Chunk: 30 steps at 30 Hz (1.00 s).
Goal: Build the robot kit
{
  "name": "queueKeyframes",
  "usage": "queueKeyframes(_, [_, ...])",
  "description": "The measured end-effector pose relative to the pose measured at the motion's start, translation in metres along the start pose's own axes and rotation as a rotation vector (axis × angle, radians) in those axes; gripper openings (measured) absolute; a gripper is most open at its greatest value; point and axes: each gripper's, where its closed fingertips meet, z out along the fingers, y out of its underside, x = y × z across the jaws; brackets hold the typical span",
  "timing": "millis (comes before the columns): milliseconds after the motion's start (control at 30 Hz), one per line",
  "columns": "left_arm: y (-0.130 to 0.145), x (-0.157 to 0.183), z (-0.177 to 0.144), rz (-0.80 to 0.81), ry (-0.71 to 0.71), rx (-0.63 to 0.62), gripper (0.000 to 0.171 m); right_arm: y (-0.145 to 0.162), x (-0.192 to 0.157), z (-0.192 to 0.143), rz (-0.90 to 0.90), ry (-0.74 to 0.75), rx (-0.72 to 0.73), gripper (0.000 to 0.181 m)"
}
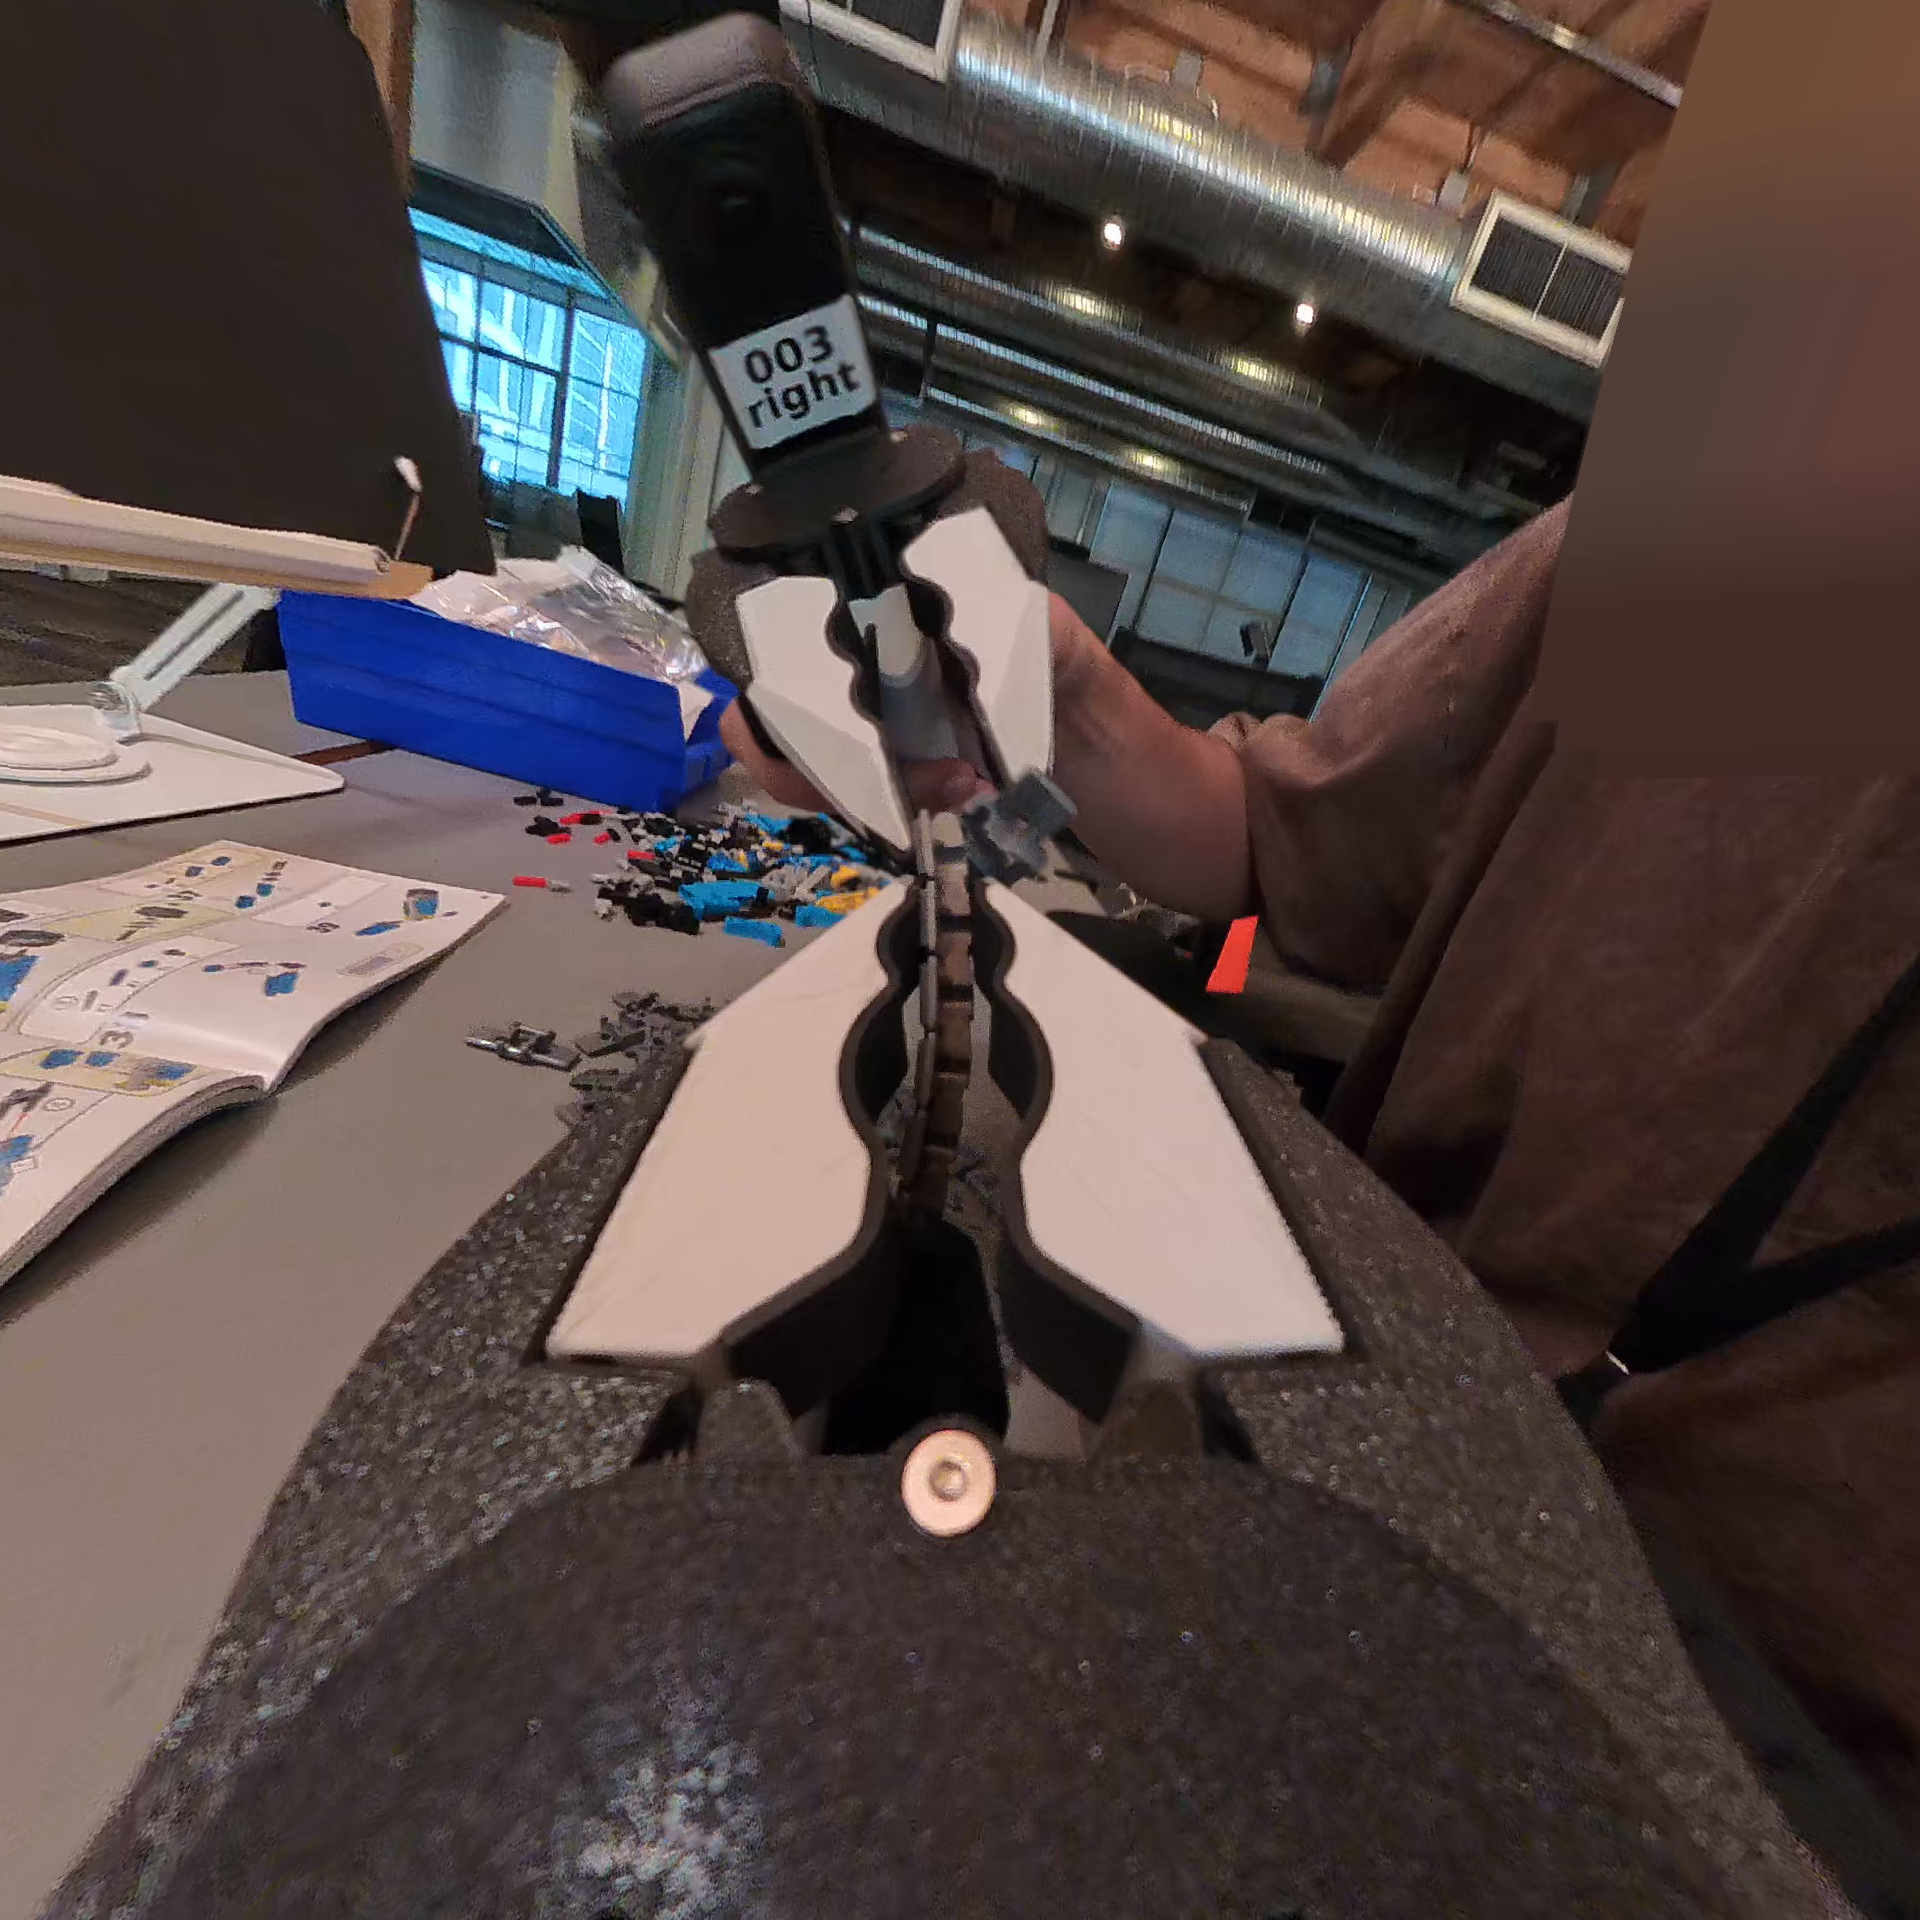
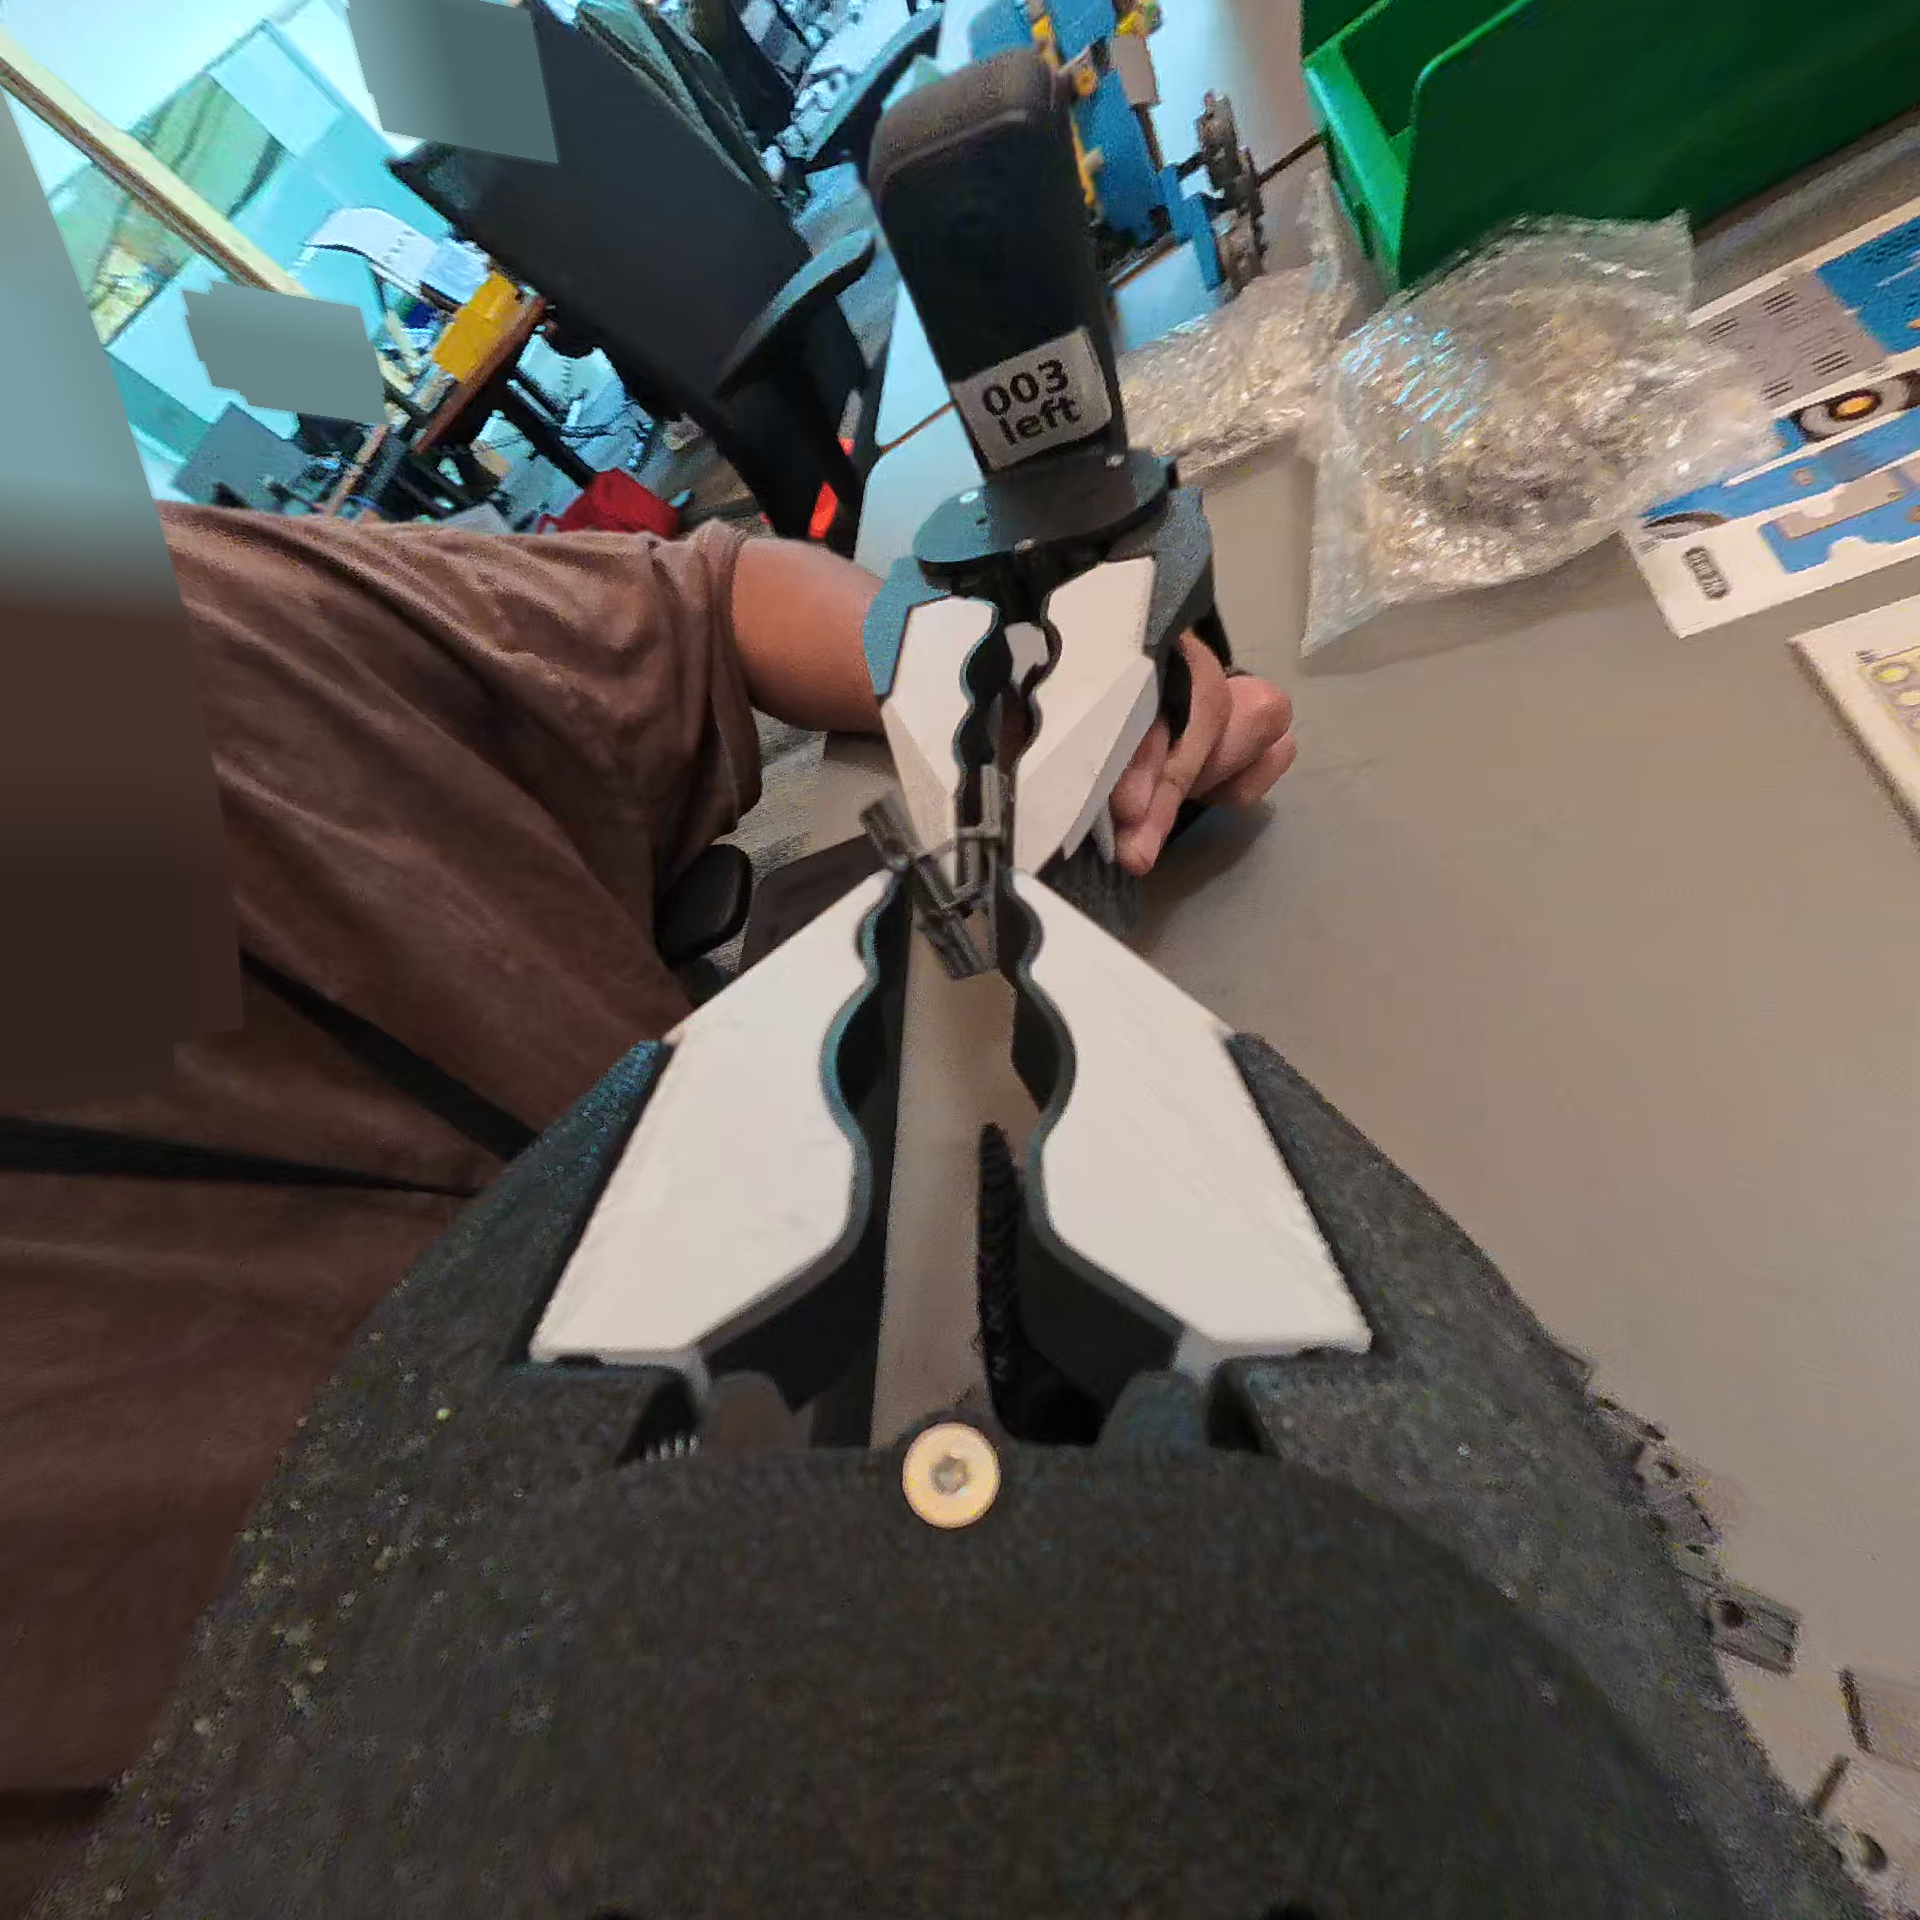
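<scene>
Both views are evenly and fairly brightly lit. In the left wrist view daylight comes through far windows (image 1: 540, 384), slightly blown out, and small ceiling lamps (image 1: 1112, 233) glow overhead. Shadows on the desk (image 1: 343, 1226) are soft and faint. Wide-angle bending curves the edges strongly. Far background and corners look smeared; near foam surfaces look grainy and soft.
</scene>
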Motion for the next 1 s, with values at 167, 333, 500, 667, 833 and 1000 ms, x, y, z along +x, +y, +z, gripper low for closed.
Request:
queueKeyframes(167, [-0.009,-0.001,-0.005,-0.036,0.011,0.051,0.007,-0.015,0.007,0.001,0.018,0.127,-0.042,0.024])
queueKeyframes(333, [-0.012,-0.004,-0.009,-0.032,-0.01,0.057,0.007,-0.019,0.012,0.003,0.027,0.18,-0.067,0.027])
queueKeyframes(500, [-0.011,-0.018,-0.013,-0.117,-0.045,0.068,0.008,-0.032,0.028,-0.005,-0.305,0.462,-0.028,0.0])
queueKeyframes(667, [-0.005,-0.035,-0.015,-0.228,-0.099,0.082,0.007,-0.03,0.045,0.001,-0.523,0.647,-0.058,0.003])
queueKeyframes(833, [-0.005,-0.053,-0.028,-0.168,-0.202,0.033,0.007,-0.038,0.063,-0.027,-0.44,0.693,0.019,0.011])
queueKeyframes(1000, [-0.01,-0.053,-0.034,-0.032,-0.262,-0.035,0.007,0.021,0.058,-0.028,-0.258,0.506,0.024,0.023])
